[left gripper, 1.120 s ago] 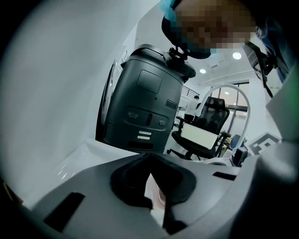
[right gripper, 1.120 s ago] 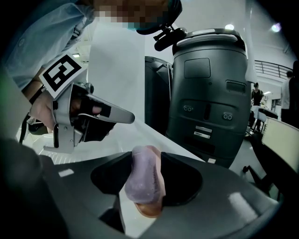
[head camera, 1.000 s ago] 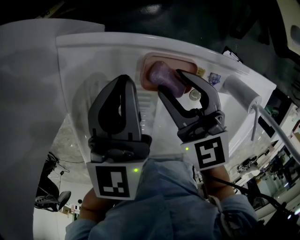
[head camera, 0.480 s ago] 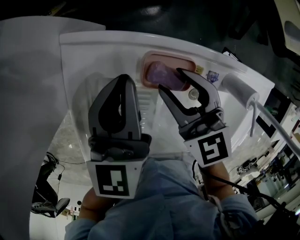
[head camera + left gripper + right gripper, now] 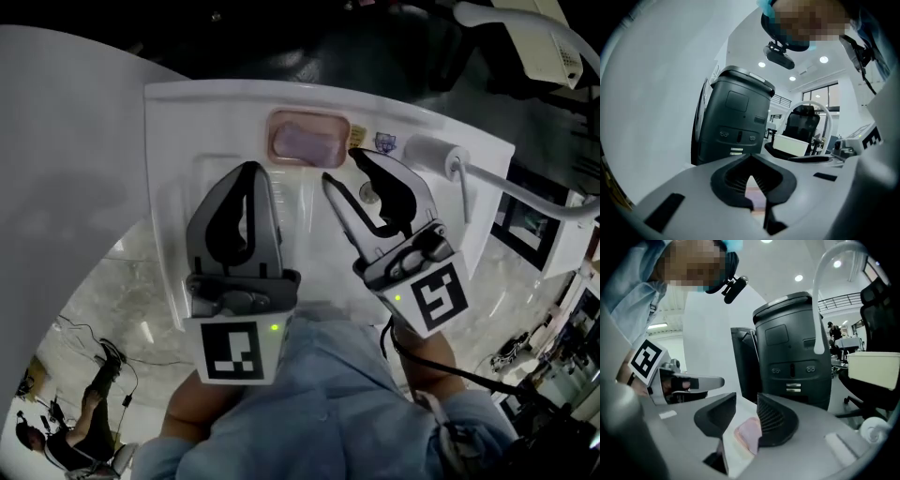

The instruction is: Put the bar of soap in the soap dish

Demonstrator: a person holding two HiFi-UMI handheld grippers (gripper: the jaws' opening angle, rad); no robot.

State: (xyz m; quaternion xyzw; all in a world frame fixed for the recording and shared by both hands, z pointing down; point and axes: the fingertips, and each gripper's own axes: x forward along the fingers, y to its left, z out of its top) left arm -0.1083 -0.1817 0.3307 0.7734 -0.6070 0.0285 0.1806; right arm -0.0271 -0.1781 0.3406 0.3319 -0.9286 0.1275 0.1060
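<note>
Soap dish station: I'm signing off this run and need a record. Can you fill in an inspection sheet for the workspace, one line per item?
Surface: white sink top.
Job's things: the purple bar of soap lies in the pink soap dish at the back edge.
Clutter: two small stickers beside the dish; white spout at the right.
Claws: left claw shut, empty; right claw open, its jaws have just been closing, nothing between them; neither touches the soap.
Cables: dark cable behind the right claw.
Surroundings: dark cabinet, office chair, marble floor.
</note>
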